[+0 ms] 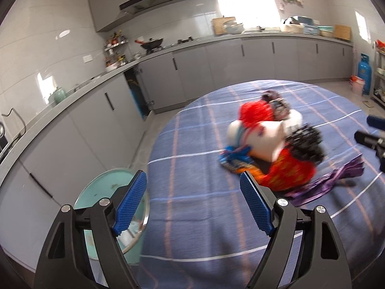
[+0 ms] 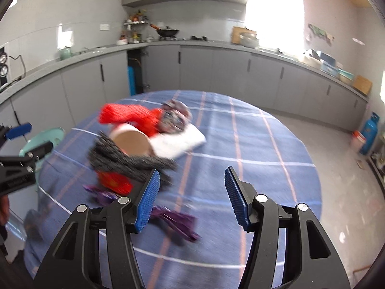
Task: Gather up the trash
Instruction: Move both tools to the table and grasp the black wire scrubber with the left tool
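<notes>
A blurred heap of trash lies on the round table with the blue checked cloth (image 1: 192,192): a white paper cup on its side (image 1: 259,139), red wrappers (image 1: 288,173), a dark crumpled wrapper (image 1: 305,142), a blue packet (image 1: 234,160) and a purple wrapper (image 1: 336,180). My left gripper (image 1: 193,202) is open and empty, just short of the heap. In the right wrist view the cup (image 2: 131,142), a white folded tissue (image 2: 182,142) and the purple wrapper (image 2: 178,221) show. My right gripper (image 2: 191,197) is open and empty above the cloth, right of the purple wrapper.
A pale green bin (image 1: 105,192) stands on the floor by the table's left edge; it also shows in the right wrist view (image 2: 43,137). Grey kitchen cabinets (image 1: 216,67) run behind. A blue gas cylinder (image 1: 364,72) stands at the far right.
</notes>
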Tool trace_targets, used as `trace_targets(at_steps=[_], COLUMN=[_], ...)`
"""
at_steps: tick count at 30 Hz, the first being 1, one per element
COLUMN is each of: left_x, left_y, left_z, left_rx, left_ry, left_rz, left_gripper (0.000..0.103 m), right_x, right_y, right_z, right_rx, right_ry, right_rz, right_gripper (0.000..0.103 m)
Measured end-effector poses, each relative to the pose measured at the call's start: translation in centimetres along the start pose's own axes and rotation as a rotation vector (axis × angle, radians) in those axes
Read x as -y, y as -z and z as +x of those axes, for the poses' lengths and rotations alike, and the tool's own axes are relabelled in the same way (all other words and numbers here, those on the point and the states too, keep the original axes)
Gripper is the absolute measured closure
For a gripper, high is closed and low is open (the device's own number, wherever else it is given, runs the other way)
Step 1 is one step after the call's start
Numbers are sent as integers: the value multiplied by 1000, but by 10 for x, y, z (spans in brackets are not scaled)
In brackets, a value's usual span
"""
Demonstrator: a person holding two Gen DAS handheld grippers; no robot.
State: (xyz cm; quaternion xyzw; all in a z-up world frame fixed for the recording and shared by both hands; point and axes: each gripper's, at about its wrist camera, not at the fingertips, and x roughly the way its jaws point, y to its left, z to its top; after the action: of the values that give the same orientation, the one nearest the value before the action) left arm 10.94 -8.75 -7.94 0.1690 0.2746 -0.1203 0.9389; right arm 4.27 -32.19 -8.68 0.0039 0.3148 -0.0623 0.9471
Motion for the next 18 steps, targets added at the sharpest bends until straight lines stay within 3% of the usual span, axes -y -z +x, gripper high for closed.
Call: trace_targets(at_steps=[5, 10, 14, 17, 18], left_x=[34, 65, 85, 95, 98], left_y=[-19, -33, -36, -32, -30], left_z=[-6, -10, 3, 18, 23], left_rx=[42, 81, 46, 5, -12], left_ry=[44, 80, 126, 143, 164], left_rz=[35, 62, 77, 90, 99], left_gripper=[19, 7, 7, 12, 27], right_x=[25, 43, 52, 54, 55], right_y=[16, 34, 44, 47, 47], right_z=[1, -2, 0, 0, 1], right_rx=[-16, -24, -38, -40, -40], right_ry=[30, 40, 36, 25, 22], right_rz=[36, 70, 97, 107, 110], right_gripper=[45, 45, 44, 44, 44])
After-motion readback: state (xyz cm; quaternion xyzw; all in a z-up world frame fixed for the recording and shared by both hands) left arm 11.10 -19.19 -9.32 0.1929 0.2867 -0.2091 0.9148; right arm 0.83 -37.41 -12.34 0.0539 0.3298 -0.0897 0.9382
